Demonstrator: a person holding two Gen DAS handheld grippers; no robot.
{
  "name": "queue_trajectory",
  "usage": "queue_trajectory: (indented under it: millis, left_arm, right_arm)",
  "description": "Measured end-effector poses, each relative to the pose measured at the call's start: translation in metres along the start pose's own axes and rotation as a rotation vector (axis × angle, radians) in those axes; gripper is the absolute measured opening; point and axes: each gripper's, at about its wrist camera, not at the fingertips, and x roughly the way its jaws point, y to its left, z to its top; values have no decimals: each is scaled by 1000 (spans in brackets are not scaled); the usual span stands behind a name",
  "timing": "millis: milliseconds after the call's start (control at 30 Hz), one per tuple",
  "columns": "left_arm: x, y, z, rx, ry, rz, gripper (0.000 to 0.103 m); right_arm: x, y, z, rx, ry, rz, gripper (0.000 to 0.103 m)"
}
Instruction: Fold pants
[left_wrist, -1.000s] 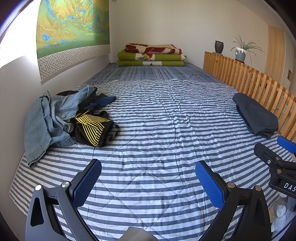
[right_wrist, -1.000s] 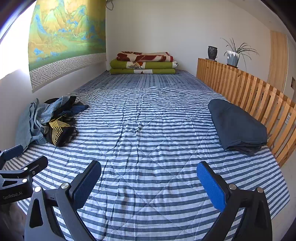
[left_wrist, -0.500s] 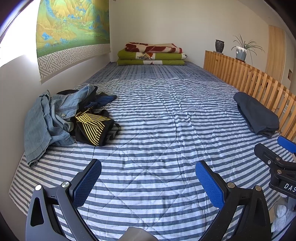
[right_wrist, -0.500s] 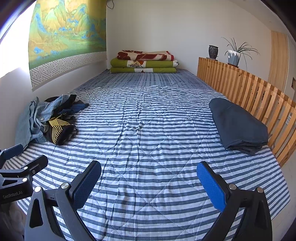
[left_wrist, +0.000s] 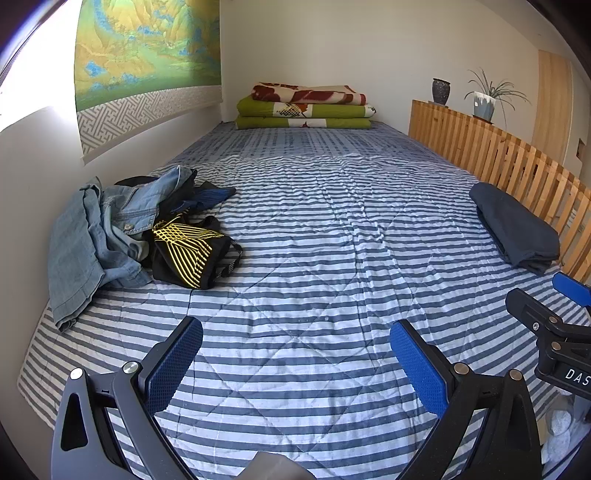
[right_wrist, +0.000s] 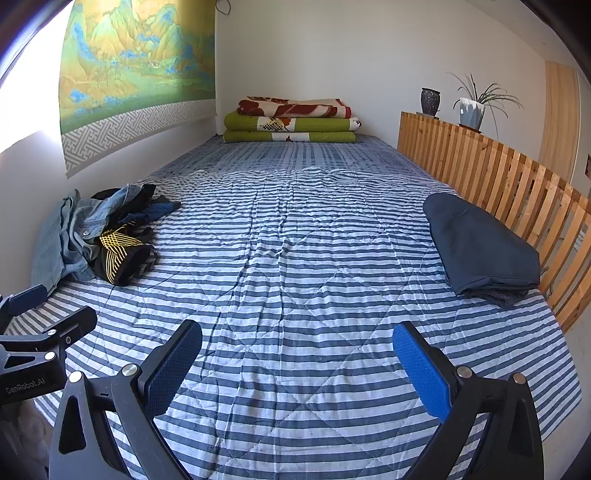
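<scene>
Two grippers hover above the near end of a bed covered by a blue-and-white striped quilt (left_wrist: 314, 240). The left gripper (left_wrist: 295, 363) has its blue-padded fingers (left_wrist: 173, 365) spread wide apart with nothing between them; the right gripper (right_wrist: 297, 363) likewise stands wide apart and empty. The unfolded clothes pile (left_wrist: 122, 229) lies at the left edge of the bed against the wall: light denim jeans (left_wrist: 81, 243), a black garment with yellow line pattern (left_wrist: 188, 251), and darker blue and black fabric beneath. How many items the pile holds cannot be determined. The left wrist view shows this pile closer and in more detail; in the right wrist view it sits smaller at (right_wrist: 96, 236). The right wrist view gives the fuller look at the folded dark navy pants (right_wrist: 480, 247), lying flat at the right edge beside the wooden slatted rail (right_wrist: 498, 177), with a layer edge showing at their near end; in the left wrist view they are smaller and near the frame edge. Each view catches only part of the other gripper at its margin. Folded blankets (left_wrist: 304, 109) are stacked at the far end of the bed. A dark vase (right_wrist: 430, 101) and potted plant (right_wrist: 472, 107) stand on the rail ledge.
</scene>
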Motion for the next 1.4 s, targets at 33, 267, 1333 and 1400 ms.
queue_trajectory:
  millis: [33, 267, 1333, 1400]
  left_arm:
    - [0, 1, 0, -2, 1, 1, 103]
    - [2, 9, -1, -10, 5, 5, 103]
    - [72, 196, -7, -260, 91, 223, 103]
    - [70, 208, -6, -285, 82, 235, 103]
  right_arm:
    - [1, 0, 0, 0, 2, -1, 102]
    - [5, 7, -1, -9, 8, 7, 102]
    - [127, 155, 43, -140, 136, 249, 93]
    - [138, 175, 52, -148, 148, 275, 92]
